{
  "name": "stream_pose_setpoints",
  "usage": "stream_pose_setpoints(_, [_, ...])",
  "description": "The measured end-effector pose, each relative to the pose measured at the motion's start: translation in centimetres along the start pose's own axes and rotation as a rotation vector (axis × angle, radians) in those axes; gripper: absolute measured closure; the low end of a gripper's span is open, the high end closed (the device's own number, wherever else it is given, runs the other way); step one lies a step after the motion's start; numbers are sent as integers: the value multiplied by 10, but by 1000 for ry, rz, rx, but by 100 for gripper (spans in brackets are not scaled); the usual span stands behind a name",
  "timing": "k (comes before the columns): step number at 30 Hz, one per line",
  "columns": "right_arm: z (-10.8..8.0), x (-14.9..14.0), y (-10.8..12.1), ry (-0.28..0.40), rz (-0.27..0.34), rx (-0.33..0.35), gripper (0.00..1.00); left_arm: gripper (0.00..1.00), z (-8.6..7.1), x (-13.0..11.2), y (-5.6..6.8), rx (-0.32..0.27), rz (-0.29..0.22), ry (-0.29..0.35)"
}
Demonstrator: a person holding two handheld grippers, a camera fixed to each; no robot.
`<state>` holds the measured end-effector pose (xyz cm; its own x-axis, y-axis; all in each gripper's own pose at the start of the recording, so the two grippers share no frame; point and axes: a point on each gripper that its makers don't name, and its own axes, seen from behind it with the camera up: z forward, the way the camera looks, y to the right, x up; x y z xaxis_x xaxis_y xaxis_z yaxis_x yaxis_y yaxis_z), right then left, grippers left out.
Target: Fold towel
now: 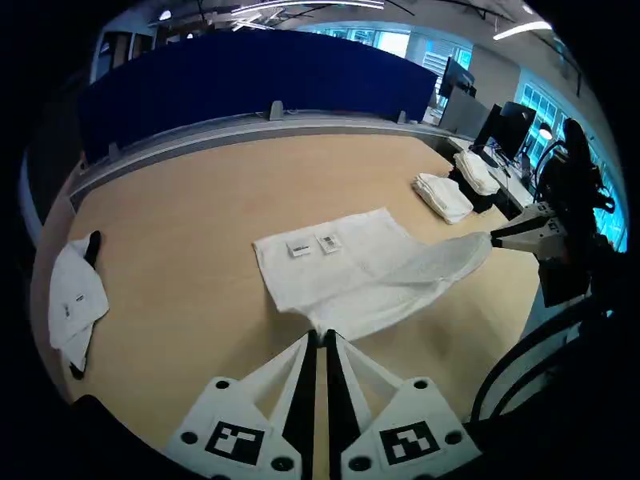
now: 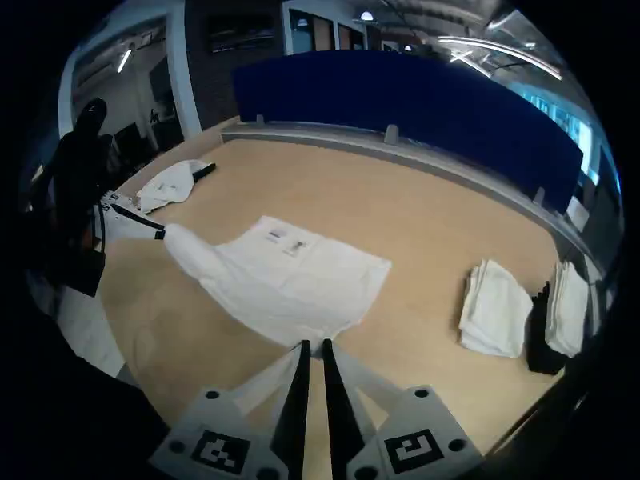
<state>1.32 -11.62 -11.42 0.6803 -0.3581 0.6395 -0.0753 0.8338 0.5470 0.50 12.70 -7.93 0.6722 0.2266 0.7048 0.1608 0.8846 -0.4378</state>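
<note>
Early stage: towel [image 1: 352,264] lies mostly flat on tabletop [image 1: 184,216], tags up, no fold made yet. The left gripper [image 1: 320,340] & right gripper [image 2: 312,346] are each clenched on one corner of the same edge, w/ that edge lifted. Still to do, prob.: carry corners across, then further folds.

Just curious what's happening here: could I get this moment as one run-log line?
left gripper: shut on corner of white cloth towel | right gripper: shut on another corner | towel: on light wooden table
</note>
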Motion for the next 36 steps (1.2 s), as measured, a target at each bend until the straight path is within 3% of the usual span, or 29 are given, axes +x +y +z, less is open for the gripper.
stream_pose_setpoints(8, [8,5,4,-14,4,3,89,92,3,2,-3,12,-16,-10])
stream_pose_setpoints(18, [23,18,16,-32,3,-4,89,92,17,15,-12,22,-93,-31])
stream_pose_setpoints(27, [48,28,33,-47,8,-7,89,92,46,32,-27,26,-125,-51])
stream_pose_setpoints(36, [81,33,51,-66,81,4,89,92,78,36,-44,14,-190,-96])
